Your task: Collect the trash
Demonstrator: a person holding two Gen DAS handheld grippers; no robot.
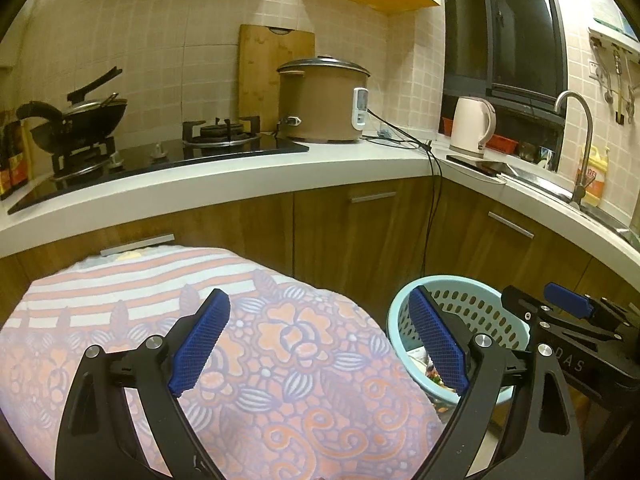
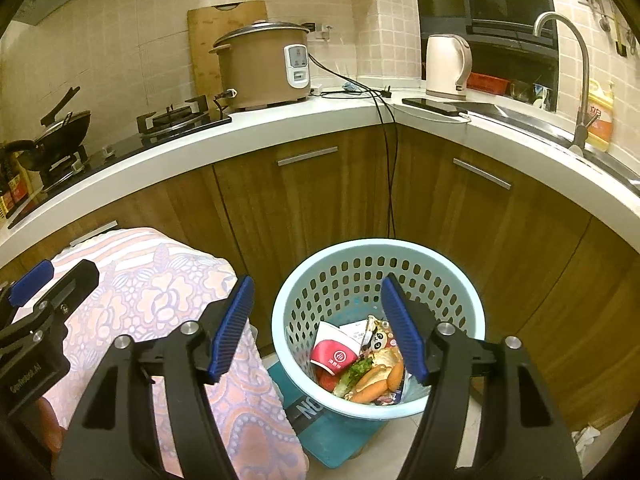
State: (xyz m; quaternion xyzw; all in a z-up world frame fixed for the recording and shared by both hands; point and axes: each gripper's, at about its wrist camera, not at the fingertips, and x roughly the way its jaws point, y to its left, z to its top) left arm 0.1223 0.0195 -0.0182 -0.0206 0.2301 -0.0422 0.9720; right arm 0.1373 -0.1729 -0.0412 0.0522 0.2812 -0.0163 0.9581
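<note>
My left gripper (image 1: pixel 320 344) hangs with its jaws wide apart and empty over the floral cloth (image 1: pixel 248 360). My right gripper (image 2: pixel 318 330) is likewise spread and holding nothing — it hovers above the pale blue basket (image 2: pixel 452 280), which stands on the floor just beside the cloth-covered surface. Inside the basket lies the trash (image 2: pixel 360 364): a red paper cup (image 2: pixel 334 354), bread, greens and wrappers, heaped together.
</note>
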